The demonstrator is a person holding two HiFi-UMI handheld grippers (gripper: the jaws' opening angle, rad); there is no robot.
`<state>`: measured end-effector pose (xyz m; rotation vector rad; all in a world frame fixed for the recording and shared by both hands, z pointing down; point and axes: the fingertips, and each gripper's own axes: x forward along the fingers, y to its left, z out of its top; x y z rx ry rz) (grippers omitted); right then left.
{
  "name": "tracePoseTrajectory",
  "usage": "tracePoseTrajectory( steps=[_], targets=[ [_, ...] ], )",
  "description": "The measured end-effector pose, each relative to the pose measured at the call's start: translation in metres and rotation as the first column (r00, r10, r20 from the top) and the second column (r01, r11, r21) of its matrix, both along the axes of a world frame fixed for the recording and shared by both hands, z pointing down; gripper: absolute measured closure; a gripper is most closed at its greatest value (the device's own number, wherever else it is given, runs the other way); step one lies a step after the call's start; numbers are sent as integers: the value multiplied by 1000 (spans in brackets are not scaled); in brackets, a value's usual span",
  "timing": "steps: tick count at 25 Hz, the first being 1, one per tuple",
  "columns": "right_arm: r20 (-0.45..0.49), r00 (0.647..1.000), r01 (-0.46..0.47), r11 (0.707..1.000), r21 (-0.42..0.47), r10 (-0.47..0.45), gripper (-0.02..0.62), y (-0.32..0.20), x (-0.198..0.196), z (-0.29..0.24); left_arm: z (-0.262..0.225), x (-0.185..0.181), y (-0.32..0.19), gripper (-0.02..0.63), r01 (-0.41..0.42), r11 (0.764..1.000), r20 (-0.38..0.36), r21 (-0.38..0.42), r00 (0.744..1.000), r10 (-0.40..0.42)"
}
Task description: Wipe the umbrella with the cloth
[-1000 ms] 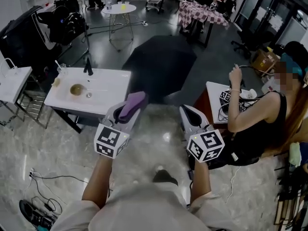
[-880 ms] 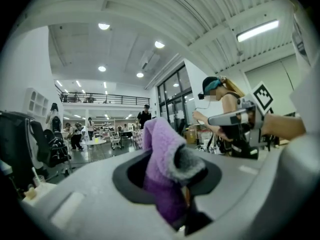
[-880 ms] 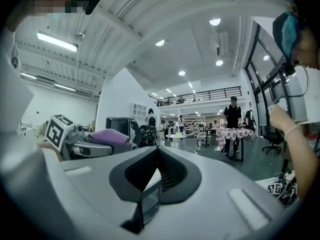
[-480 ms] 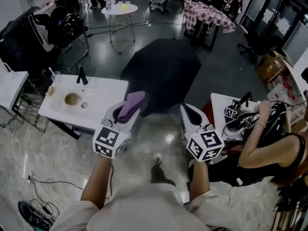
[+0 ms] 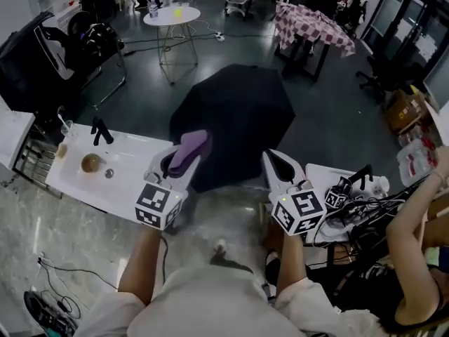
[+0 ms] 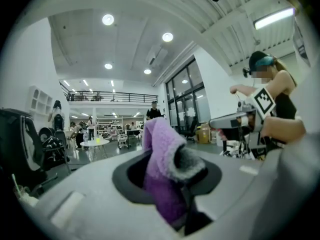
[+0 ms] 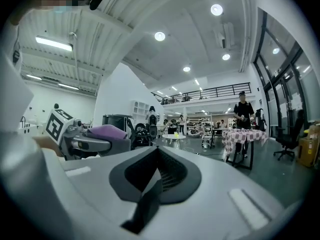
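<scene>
Umbrella (image 5: 235, 121) wiping is not yet begun: left gripper (image 5: 184, 153) clamps the purple cloth (image 5: 188, 149), right gripper (image 5: 279, 165) closed and empty.

Umbrella (image 5: 235, 114) is plain black, fully open, sitting canopy-side up on the dark floor (image 5: 330, 111). Dome faces the head cam, so you get the whole roundish top w/ faint rib lines running out from the middle. Can't see the handle or shaft, prob under the canopy. Near edge sits right abt where the dark floor meets the pale marble-look bit.

Cloth (image 5: 191, 144) is a small fluffy purple thing w/ a grey fuzzy patch on one side. It's pinched in the left claw (image 5: 184, 156), bunched up and poking up and out past the tips. It's up in the air, not touching the umbrella.
</scene>
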<state>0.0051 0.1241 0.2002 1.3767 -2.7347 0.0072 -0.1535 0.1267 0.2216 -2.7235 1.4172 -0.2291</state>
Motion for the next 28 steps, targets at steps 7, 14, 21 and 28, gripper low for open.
tracePoseTrajectory(
  steps=[7, 14, 21, 28],
  targets=[
    [-4, 1000, 9, 1000, -23, -9, 592, -61, 32, 4, 1, 30, -58, 482, 19, 1000, 2, -11, 1000, -19],
    [-14, 1000, 20, 998, -65, -21, 592, -106, 61, 14, 5, 57, -103, 482, 38, 999, 7, -23, 999, -38],
    [-86, 996, 1, 997, -76, -7, 589, -149, 93, 34, 18, 80, -144, 482, 56, 998, 6, -42, 998, -56],
    [-47, 996, -75, 992, -98, 70, 581, -181, 126, 46, 29, 92, -175, 480, 60, 996, 25, -66, 998, -59]
  ],
)
